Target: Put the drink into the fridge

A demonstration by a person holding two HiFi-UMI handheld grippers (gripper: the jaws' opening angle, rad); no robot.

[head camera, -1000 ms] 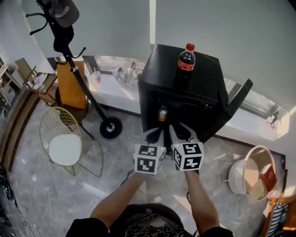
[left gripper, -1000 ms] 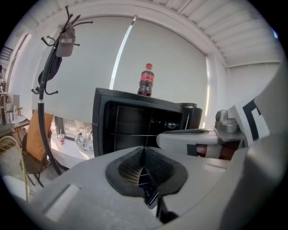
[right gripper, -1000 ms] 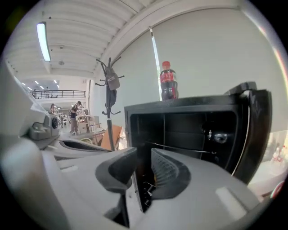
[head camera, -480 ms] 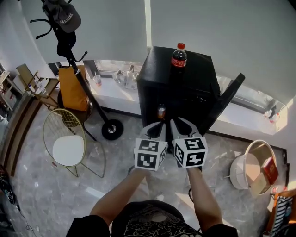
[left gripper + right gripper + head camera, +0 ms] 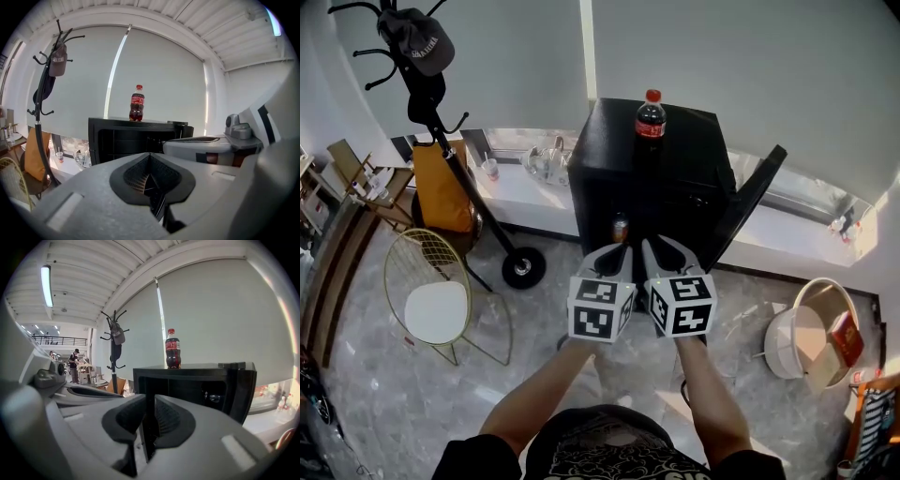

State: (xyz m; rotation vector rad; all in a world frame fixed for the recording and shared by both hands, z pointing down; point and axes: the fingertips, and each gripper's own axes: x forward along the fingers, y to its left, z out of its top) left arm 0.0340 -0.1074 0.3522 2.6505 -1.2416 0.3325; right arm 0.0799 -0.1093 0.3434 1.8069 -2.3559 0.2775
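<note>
The right gripper (image 5: 656, 251) has narrowed its jaws to a slit, the left gripper (image 5: 617, 255) is closed, and both hold nothing before the open fridge (image 5: 675, 183), so the bottle (image 5: 650, 115) on top awaits picking.

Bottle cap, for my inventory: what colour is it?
Red; the bottle cap shows best in the head view.

grey marble floor (image 5: 375, 403), wire chair (image 5: 433, 302) (white seat), coat stand (image 5: 523, 270).
</note>
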